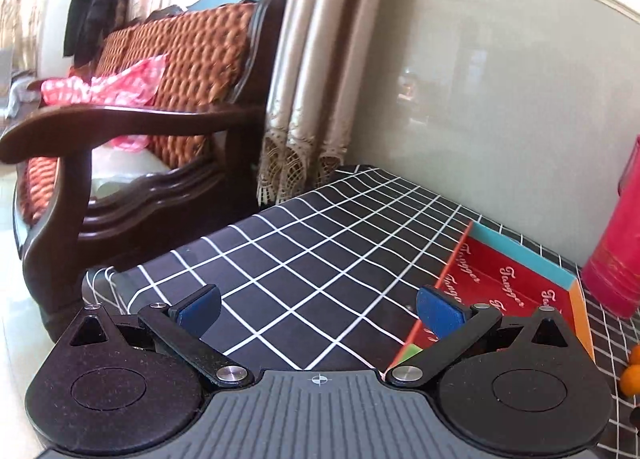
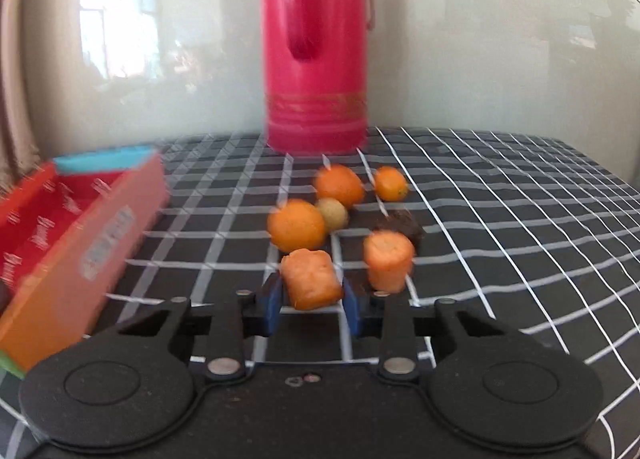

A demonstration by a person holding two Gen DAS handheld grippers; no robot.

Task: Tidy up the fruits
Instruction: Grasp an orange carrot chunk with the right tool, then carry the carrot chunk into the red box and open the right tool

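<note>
In the left view, the left gripper [image 1: 318,305] is hanging wide open and empty over the checked cloth [image 1: 320,243], the red box [image 1: 516,291] lying to its right.

In the right view, the right gripper [image 2: 311,305] is squeezing an orange chunk [image 2: 311,279] between its jaws, the other fruits [image 2: 340,211] sitting just beyond it, near the red jug [image 2: 316,47].

I see orange fruits [image 2: 297,225] on a black tablecloth [image 2: 500,219] with white grid lines, before a pink jug [image 2: 316,47]; red box [image 1: 508,287] beside it.
</note>
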